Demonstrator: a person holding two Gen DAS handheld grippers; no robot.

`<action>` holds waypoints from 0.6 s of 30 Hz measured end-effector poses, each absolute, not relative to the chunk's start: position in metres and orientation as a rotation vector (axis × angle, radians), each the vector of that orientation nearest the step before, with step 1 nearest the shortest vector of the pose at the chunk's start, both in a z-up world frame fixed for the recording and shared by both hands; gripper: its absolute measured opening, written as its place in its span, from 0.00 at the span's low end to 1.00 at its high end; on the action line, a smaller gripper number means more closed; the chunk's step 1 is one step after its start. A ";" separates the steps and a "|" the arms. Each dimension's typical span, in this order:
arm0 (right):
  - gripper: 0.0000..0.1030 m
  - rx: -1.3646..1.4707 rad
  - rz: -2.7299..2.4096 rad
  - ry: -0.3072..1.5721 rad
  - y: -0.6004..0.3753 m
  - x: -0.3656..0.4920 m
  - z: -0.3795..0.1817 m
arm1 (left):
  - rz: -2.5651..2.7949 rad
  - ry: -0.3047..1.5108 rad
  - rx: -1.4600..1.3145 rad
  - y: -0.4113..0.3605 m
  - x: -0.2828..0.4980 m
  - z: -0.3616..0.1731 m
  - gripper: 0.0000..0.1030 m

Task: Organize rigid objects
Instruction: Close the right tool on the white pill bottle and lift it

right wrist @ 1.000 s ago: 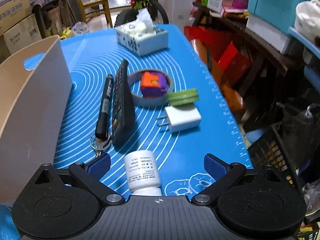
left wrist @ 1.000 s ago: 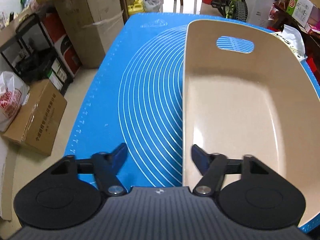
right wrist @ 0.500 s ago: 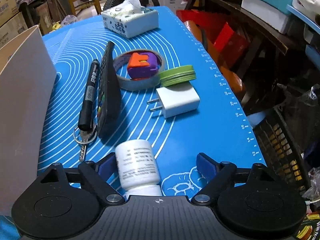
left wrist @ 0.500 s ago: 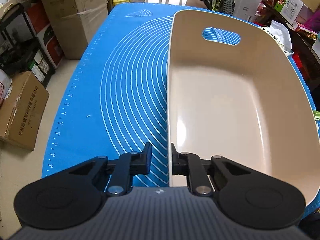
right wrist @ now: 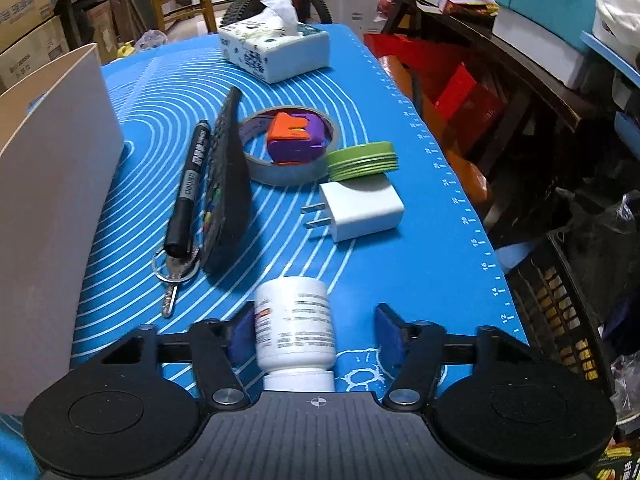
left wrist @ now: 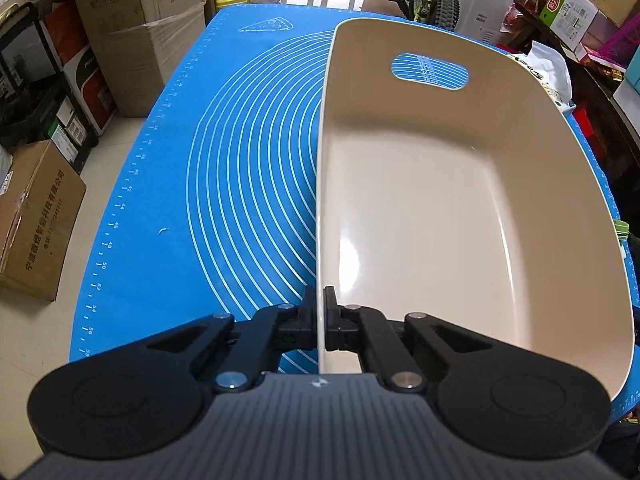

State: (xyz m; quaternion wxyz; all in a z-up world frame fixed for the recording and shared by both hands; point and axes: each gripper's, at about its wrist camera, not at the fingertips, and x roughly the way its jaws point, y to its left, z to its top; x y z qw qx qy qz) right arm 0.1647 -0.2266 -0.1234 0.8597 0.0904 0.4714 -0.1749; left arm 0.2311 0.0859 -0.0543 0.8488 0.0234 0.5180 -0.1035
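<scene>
The left wrist view is showing the left tool clenching the near rim of the beige bin, which is sitting empty on the blue mat covering the worktop; a second ago those jaws were standing wide, straddling the rim. Only the right wrist view is showing the loose items: a white bottle lying between the fingers of the right tool, its jaws having just been closing, the left pad touching it and the right pad still apart. Beyond it are lying keys, a marker, a remote, a tape roll ringing a purple-orange toy, green lids, a charger and a tissue box.
</scene>
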 end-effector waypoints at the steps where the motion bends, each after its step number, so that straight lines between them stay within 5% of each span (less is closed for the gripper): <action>1: 0.46 0.182 -0.357 0.987 -0.225 0.164 -0.123 | -0.218 1.092 0.048 0.086 0.231 -0.054 0.03; 18: 0.44 0.171 -0.309 0.789 -0.191 0.161 -0.052 | -0.217 1.088 0.053 0.085 0.230 -0.055 0.03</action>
